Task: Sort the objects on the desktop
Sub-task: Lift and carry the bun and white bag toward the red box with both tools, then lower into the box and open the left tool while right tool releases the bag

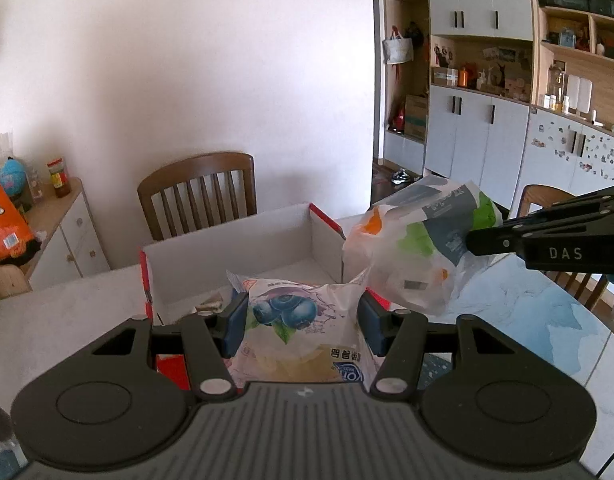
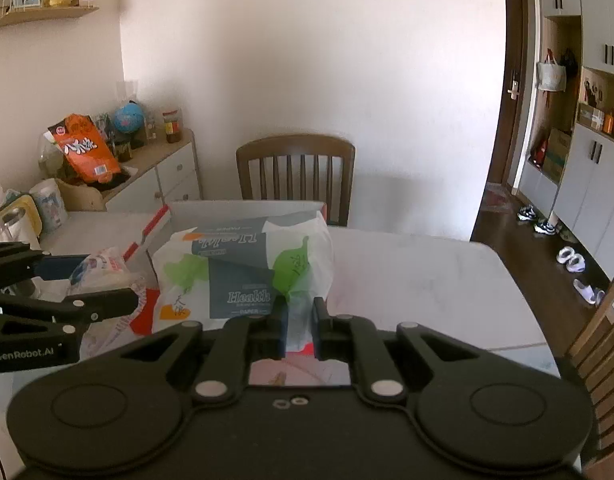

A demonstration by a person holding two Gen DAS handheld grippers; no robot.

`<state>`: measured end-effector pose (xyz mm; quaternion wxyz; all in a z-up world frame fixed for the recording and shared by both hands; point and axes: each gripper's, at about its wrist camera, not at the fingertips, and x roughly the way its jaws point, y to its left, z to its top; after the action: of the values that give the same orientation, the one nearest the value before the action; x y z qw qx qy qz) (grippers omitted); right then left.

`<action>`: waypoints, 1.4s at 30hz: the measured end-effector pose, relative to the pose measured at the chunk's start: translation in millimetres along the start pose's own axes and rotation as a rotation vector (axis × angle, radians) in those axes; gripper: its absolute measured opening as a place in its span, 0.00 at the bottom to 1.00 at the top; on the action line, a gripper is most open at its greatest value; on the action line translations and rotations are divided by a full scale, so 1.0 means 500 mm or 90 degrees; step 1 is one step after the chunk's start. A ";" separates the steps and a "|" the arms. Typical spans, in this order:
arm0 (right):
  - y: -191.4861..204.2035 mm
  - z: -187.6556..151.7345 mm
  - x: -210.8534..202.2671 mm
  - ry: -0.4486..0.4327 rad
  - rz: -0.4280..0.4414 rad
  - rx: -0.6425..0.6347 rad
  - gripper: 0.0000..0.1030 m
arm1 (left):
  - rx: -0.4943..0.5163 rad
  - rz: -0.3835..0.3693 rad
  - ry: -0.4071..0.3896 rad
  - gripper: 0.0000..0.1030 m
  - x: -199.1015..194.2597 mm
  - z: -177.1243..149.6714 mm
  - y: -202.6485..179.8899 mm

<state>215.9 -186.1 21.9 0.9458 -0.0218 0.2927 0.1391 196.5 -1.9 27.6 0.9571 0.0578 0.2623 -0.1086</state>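
Left claw (image 1: 301, 322): blue pads set partway apart and pressed on both sides of a blueberry-print snack bag (image 1: 295, 320), low centre of the left wrist view. Bag sits between the pads, printed face up, clear of the tabletop (image 1: 67, 320) as far as can be told.

Right claw (image 2: 299, 320): jaws pinched nearly together on a fold of the thin plastic of a paper tissue pack (image 2: 247, 272), lower centre of the right wrist view. Pinching the loose wrapper makes sense; the pack itself looks too wide for the jaws. It hangs from that fold, tilted.

Both packs are held just in front of an open white cardboard box (image 1: 243, 248) with red edging, mid-frame in both views. Likely the sorting bin; both packs look ready to go in.

Around: something small lies on the box floor, too unclear to name. A wooden chair (image 2: 295, 172) stands behind the box; a sideboard (image 2: 159, 176) with an orange bag (image 2: 85, 148) and a globe (image 2: 127, 118) sits upper left.

In the way: the box's near wall, and each claw crowds the other, the packs being close side by side.
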 end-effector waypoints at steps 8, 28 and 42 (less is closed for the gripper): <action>0.003 0.045 0.021 -0.008 -0.004 0.000 0.10 | 0.008 0.006 -0.003 0.55 0.019 0.048 0.036; 0.023 0.110 0.146 0.014 -0.030 -0.010 0.11 | -0.015 -0.006 0.066 0.55 0.166 0.072 0.162; 0.044 0.112 0.249 0.052 -0.060 -0.041 0.11 | -0.007 -0.034 0.144 0.55 0.281 0.051 0.188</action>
<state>338.7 -127.2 -0.6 0.9374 -0.0714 0.3248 0.1031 349.1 60.0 -18.0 0.9183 0.0570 0.3710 -0.1256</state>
